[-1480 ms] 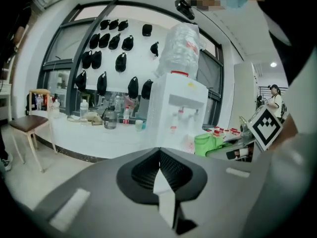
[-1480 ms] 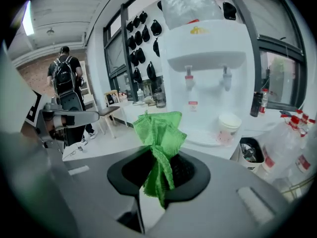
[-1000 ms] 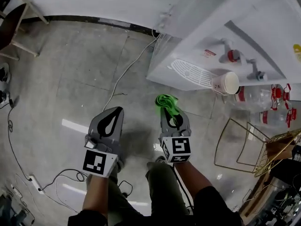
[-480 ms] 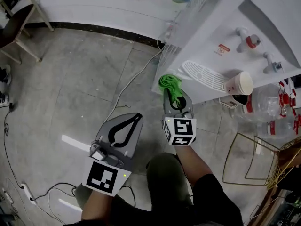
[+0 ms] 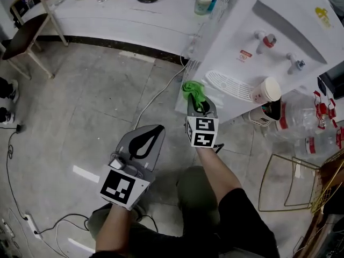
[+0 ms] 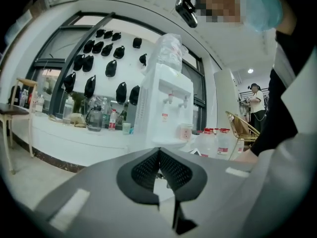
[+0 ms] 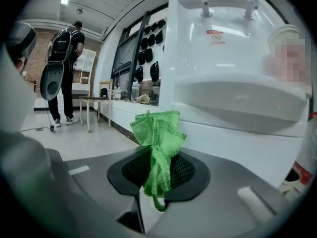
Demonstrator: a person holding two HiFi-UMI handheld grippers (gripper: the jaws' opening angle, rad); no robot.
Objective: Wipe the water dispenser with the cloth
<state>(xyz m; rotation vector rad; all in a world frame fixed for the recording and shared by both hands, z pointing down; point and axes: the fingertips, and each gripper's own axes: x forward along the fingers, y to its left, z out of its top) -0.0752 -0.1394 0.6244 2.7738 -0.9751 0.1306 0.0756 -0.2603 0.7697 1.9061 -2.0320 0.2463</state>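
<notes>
The white water dispenser (image 5: 274, 42) stands at the upper right of the head view, with two taps (image 5: 263, 38) and a grated drip tray (image 5: 228, 85); a paper cup (image 5: 265, 90) sits on the tray's right end. My right gripper (image 5: 196, 99) is shut on a green mesh cloth (image 5: 192, 90), held just left of the drip tray, close to the dispenser's lower front. In the right gripper view the green cloth (image 7: 159, 133) sticks up from the jaws before the dispenser (image 7: 233, 78). My left gripper (image 5: 152, 131) hangs shut and holds nothing, lower left, over the floor.
A white counter (image 5: 118, 15) with bottles and a cup runs along the back. Water bottles (image 5: 301, 117) and a gold wire rack (image 5: 293, 184) lie right of the dispenser. A white cable (image 5: 156, 93) crosses the floor. A chair (image 5: 29, 26) stands at the far left.
My right gripper with the green cloth has risen and come closer to the dispenser's drip tray. The head view has tilted up, so more of the counter shows. The left gripper stays low.
</notes>
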